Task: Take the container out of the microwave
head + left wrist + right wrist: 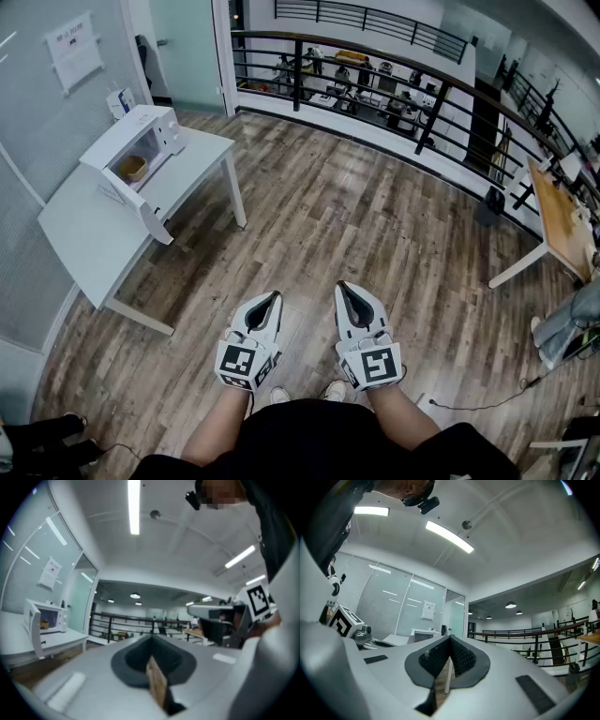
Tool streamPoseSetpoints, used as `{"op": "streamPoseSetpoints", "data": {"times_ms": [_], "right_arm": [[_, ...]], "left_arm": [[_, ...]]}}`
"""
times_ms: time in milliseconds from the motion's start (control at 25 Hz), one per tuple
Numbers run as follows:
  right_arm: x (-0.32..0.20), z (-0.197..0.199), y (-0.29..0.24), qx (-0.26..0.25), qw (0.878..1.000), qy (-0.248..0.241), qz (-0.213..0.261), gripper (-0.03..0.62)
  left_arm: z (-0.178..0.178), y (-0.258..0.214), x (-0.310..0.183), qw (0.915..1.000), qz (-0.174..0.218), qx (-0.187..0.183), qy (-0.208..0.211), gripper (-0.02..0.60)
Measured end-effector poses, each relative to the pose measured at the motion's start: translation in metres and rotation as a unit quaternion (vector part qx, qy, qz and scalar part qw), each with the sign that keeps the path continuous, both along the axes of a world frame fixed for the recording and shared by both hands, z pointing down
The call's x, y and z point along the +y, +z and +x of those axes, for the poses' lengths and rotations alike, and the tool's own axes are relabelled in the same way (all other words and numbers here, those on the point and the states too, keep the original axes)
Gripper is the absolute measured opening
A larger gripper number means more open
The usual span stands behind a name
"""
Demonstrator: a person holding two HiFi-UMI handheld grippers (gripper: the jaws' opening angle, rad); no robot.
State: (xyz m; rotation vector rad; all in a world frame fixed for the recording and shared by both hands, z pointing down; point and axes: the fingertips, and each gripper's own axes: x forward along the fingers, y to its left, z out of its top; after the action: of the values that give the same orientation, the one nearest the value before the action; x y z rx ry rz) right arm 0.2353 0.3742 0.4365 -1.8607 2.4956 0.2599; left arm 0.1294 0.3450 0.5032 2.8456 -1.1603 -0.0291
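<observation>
**Head view:** Person is standing on the floor (pixel 375 206), well apart from the microwave (pixel 141 136), which is sitting on a table (pixel 84 234) at upper left. Its door (pixel 141 214) is hanging open. The container (pixel 132 169), a brownish bowl, is sitting inside the cavity w/ nothing touching it. L gripper (pixel 270 302) and R gripper (pixel 345 292) are hovering side by side low in front of the body, both pointing away from the person, neither aimed at the microwave. Both are carrying nothing.

**Left gripper view:** L gripper (pixel 151 644) is showing its jaws clenched together, tips meeting, nothing between them; only floor is showing through the slit behind. Microwave (pixel 50 618) is sitting far off at left w/ door (pixel 33 631) swung out. A small orange-brown patch inside is prob. the container, too small to be sure.

**Right gripper view:** R gripper (pixel 450 641) is also holding its jaws pressed together at the tips, empty. Microwave (pixel 423 636) is showing small and distant beyond them.

**Progress, as judged:** door-open step looks done already. Everything else is left: approaching the table, spreading a gripper's jaws, reaching in, grasping the container, drawing it out and prob. setting it on the table. Task is looking barely begun.
</observation>
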Motion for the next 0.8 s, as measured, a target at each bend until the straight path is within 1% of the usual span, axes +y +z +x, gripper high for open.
{"op": "streamPoseSetpoints", "data": {"times_ms": [280,400,480,560,680,800], "right_arm": [[-0.001,-0.002,0.002,0.002,1.0,-0.002,-0.004,-0.002],[-0.001,-0.005,0.002,-0.016,1.0,-0.012,0.0,-0.002],[0.001,-0.009,0.003,-0.034,0.999,-0.02,0.002,-0.002],[0.004,-0.015,0.005,-0.042,0.999,-0.019,0.002,-0.002],[0.007,-0.023,0.008,-0.045,0.999,-0.008,0.0,-0.002],[0.008,-0.028,0.015,-0.039,0.999,-0.007,-0.011,-0.002]], "left_arm": [[-0.001,0.002,0.0,1.0,-0.003,0.001,-0.001,0.005],[-0.004,0.001,0.003,1.0,0.0,-0.001,0.001,0.006],[-0.01,0.001,0.005,1.0,0.003,-0.005,0.0,0.006],[-0.018,0.003,0.005,0.9999,0.003,-0.015,-0.006,0.006],[-0.031,0.008,0.002,0.9995,0.0,-0.03,-0.013,0.005],[-0.039,0.01,-0.002,0.9994,-0.003,-0.03,-0.02,0.005]]}}
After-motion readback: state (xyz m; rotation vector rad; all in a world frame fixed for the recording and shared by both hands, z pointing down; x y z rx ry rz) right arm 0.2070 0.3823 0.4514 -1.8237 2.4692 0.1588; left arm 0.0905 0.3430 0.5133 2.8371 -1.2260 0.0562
